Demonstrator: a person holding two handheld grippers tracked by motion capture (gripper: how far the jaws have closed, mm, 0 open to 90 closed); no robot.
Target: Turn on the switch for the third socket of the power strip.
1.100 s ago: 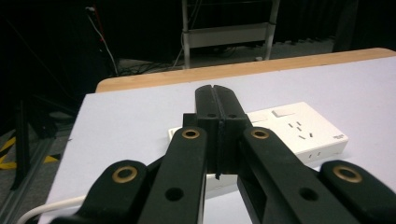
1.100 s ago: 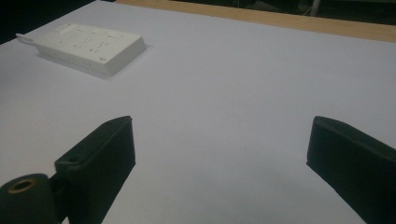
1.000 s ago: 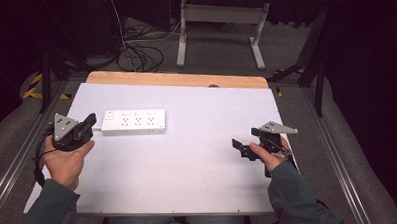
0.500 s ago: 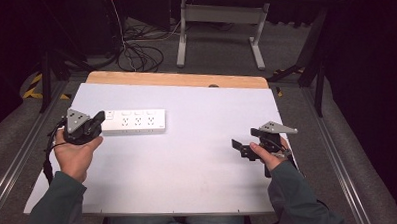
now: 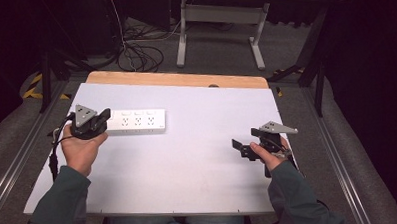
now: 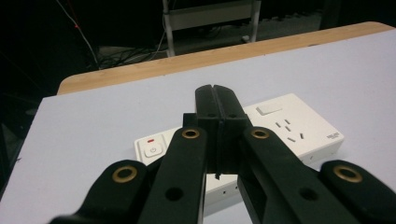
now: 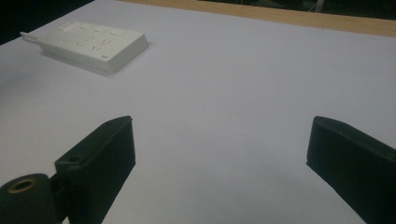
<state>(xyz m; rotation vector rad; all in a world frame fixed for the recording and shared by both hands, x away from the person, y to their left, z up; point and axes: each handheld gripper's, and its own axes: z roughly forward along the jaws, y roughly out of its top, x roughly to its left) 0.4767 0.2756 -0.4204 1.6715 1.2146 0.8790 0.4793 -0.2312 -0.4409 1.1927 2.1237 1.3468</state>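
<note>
Claw-wise, the left claw [image 5: 102, 118] is hovering clenched and empty over the power strip's [image 5: 137, 120] switch end; it should be pressing squarely on that power button [image 6: 154, 150]. Right claw [image 5: 248, 143] is waiting released on the bench [image 5: 198, 157].

You had the high view looking down over the table [image 5: 197, 142]; both gripper views sat low and close (sharing the power strip [image 6: 280, 123]) across it.
</note>
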